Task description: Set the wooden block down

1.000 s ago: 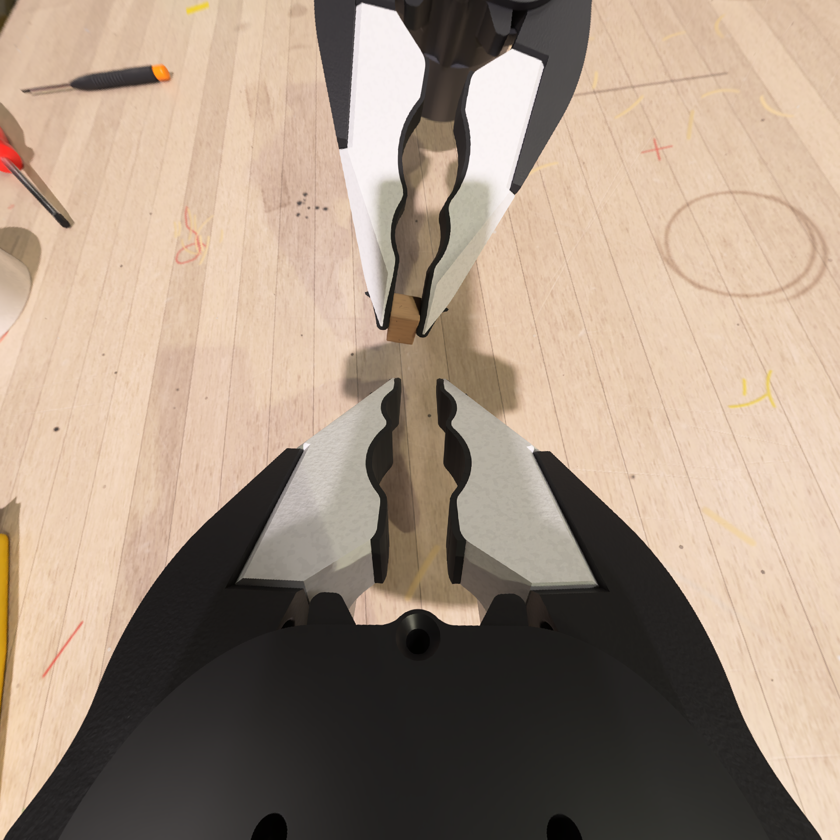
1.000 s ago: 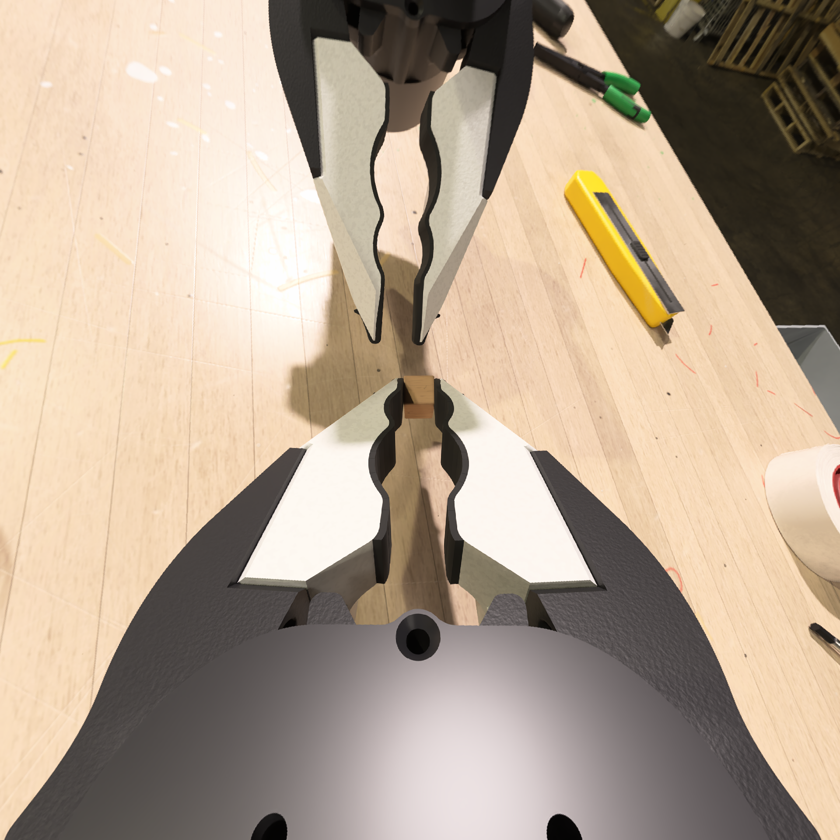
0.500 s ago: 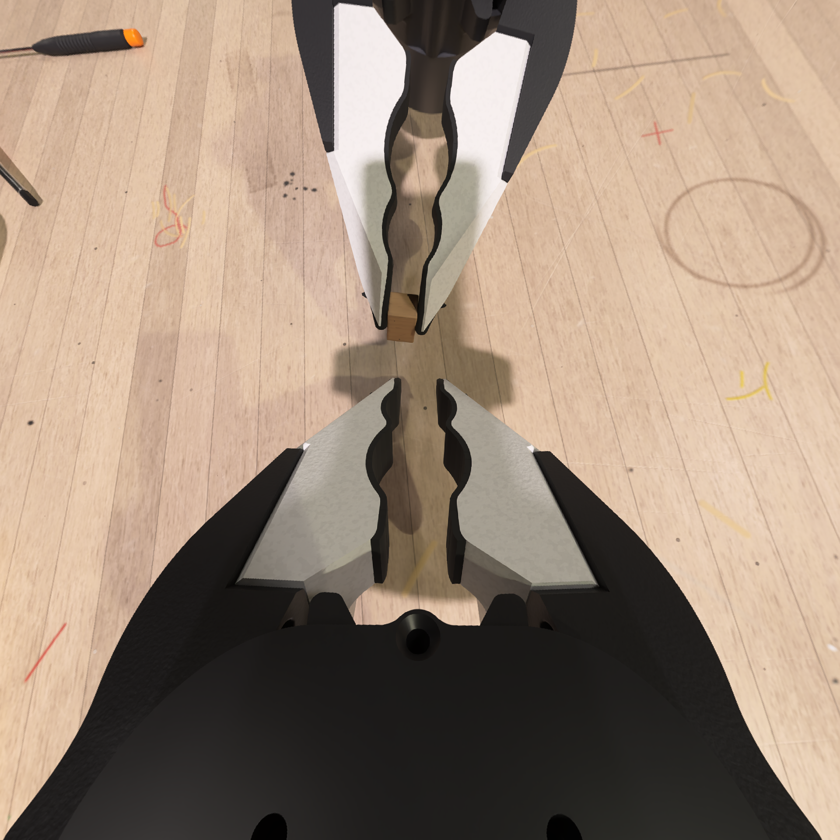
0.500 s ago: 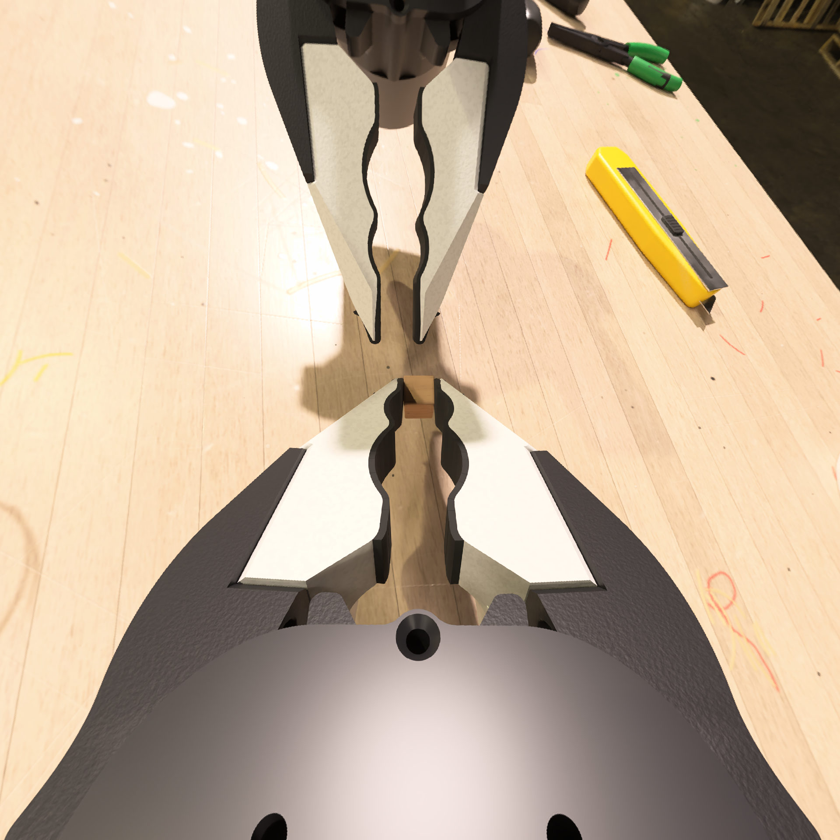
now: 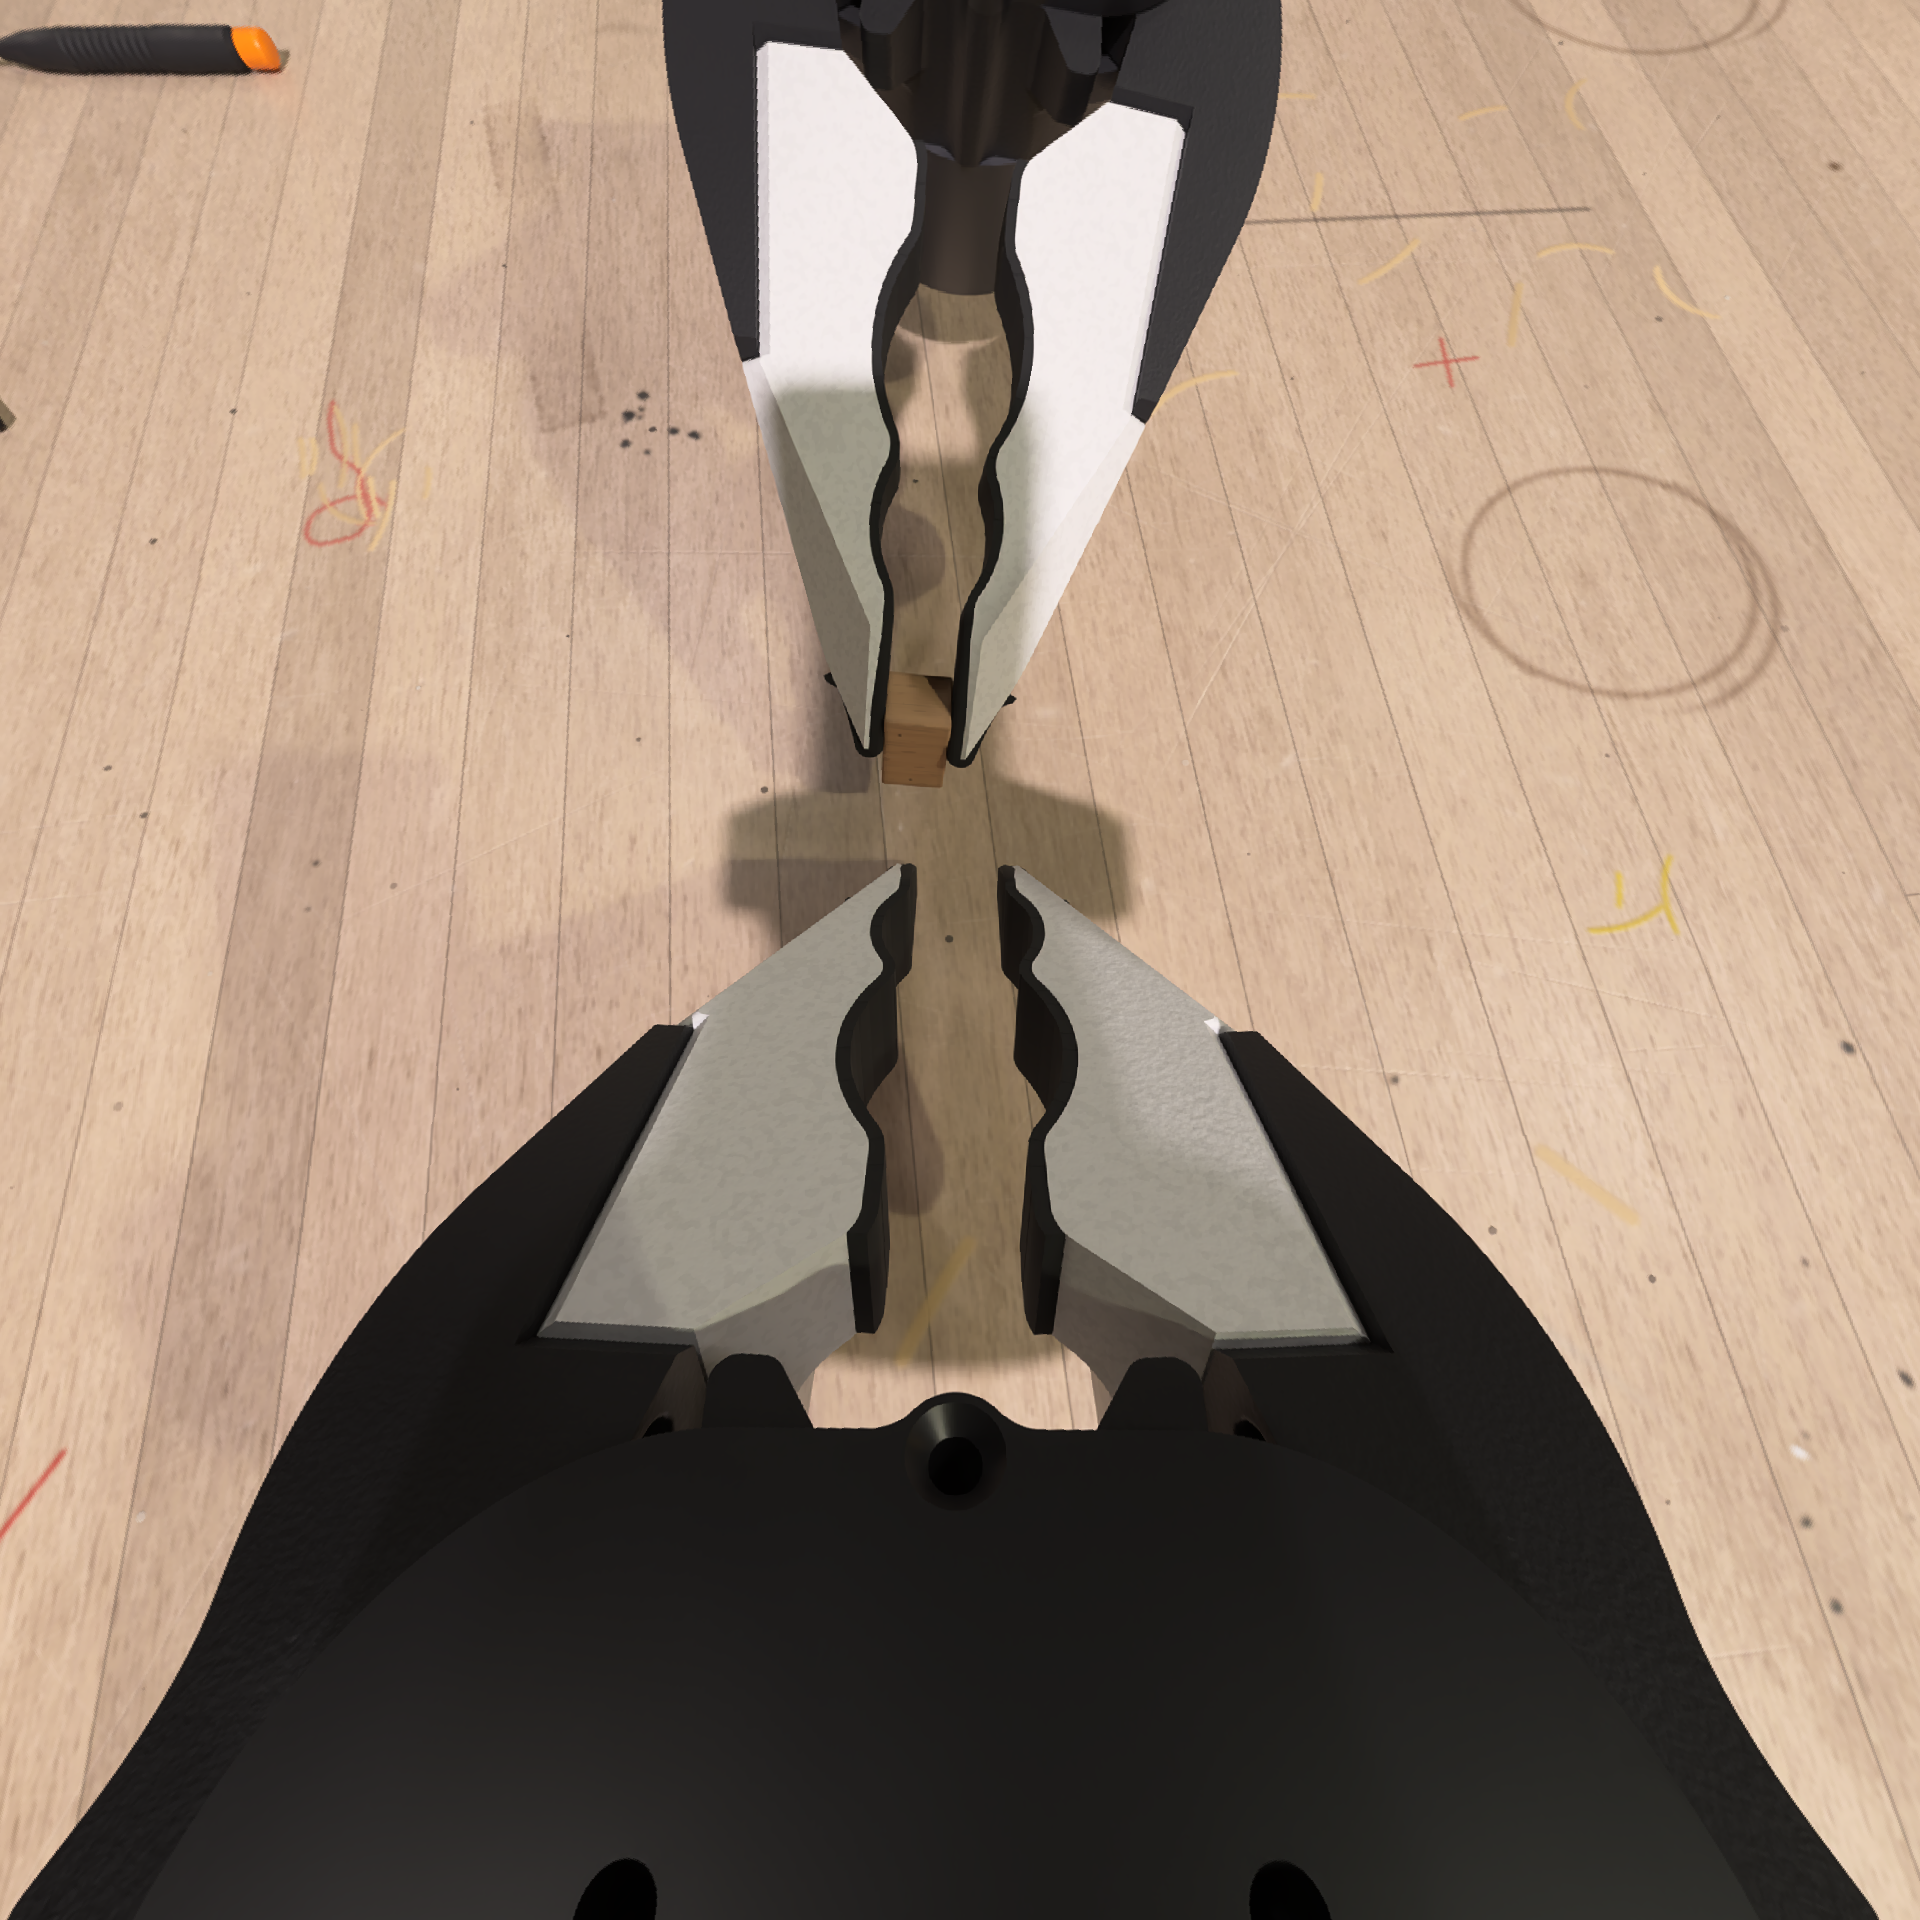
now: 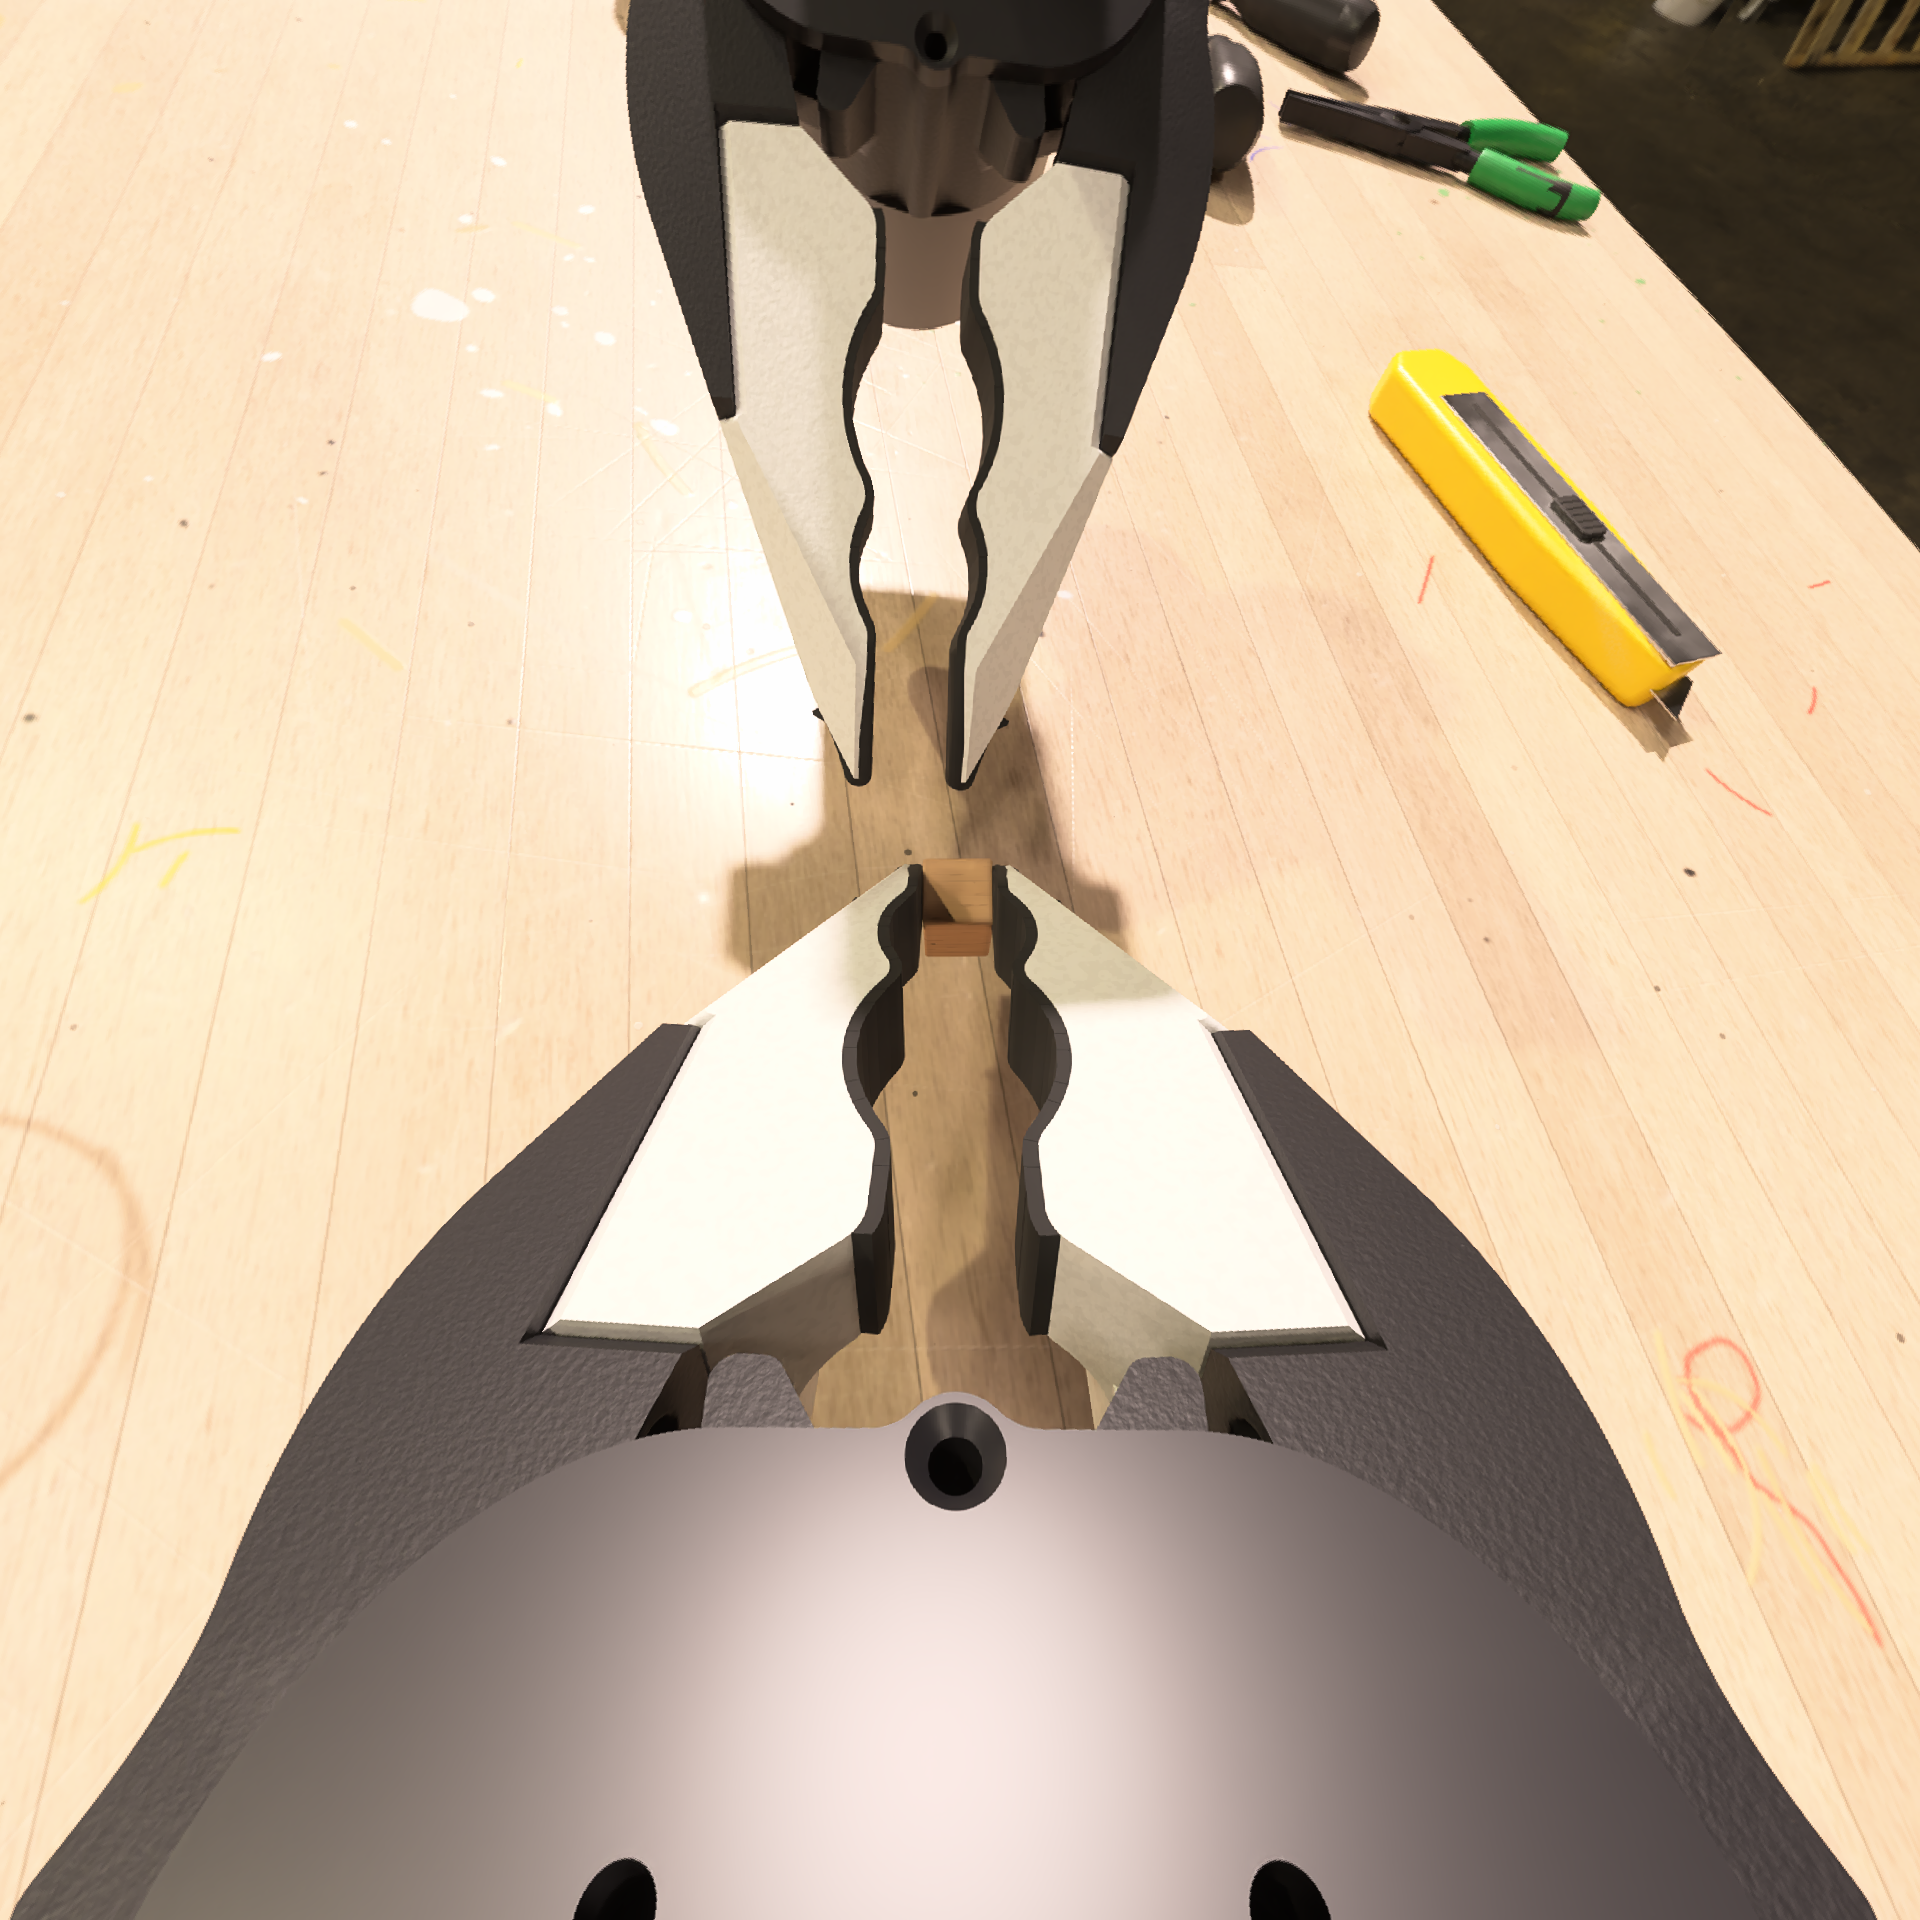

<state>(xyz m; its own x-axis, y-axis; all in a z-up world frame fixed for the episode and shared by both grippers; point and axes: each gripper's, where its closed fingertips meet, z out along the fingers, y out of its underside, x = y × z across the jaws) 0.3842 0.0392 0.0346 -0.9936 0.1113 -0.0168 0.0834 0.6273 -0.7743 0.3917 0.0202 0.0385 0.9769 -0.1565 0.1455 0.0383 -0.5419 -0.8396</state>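
Note:
A small wooden block [image 6: 956,906] is clamped between the fingertips of my right gripper [image 6: 956,873], just above the wooden workbench [image 6: 312,727]. In the left wrist view the same block [image 5: 914,740] sticks out of the right gripper's [image 5: 914,756] tips, facing me. My left gripper [image 5: 956,873] is open by a narrow gap and empty. It points tip to tip at the right gripper, a short way from the block. It also shows in the right wrist view [image 6: 909,779], with nothing between its fingers.
A yellow utility knife [image 6: 1538,530] lies to the right, near the bench's right edge. Green-handled pliers [image 6: 1455,145] and a dark rounded tool [image 6: 1236,94] lie at the far right. A black screwdriver with an orange collar [image 5: 135,49] lies at the far left of the left wrist view.
Both grippers have shifted together over the bench, still tip to tip. The tape roll and grey bin have left the right view. The block stays held.

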